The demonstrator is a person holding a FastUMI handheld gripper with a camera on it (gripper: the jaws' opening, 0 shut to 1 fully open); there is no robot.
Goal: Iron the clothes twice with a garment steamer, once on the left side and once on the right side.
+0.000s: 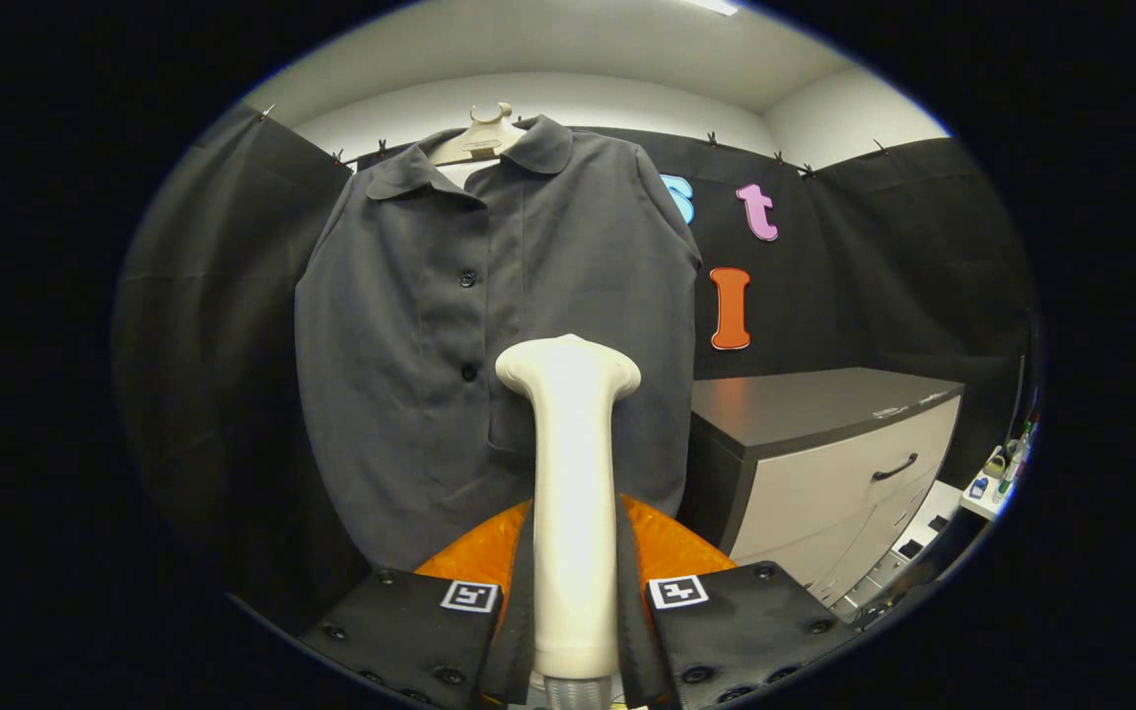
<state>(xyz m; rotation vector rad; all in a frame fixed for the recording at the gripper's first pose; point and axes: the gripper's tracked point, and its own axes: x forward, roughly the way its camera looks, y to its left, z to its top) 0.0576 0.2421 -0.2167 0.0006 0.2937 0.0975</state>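
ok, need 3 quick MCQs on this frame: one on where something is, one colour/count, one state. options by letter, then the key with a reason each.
1. Where does the cabinet stand relative to the shirt?
A. Beside it, on the side of the shirt's plain front panel
B. Directly in front of it, between shirt and fingers
C. Hanging above it

2. How many buttons can be seen on the shirt front?
A. Two
B. Five
C. None

3. What is the gripper doing?
A. Open, holding nothing
B. Shut on the steamer
C. Shut on the hanger

Key:
1 A: the cabinet sits beside the hanging shirt, past its unbuttoned panel.
2 A: two dark buttons show along the placket.
3 B: both fingers press the steamer's handle, its head up before the shirt.
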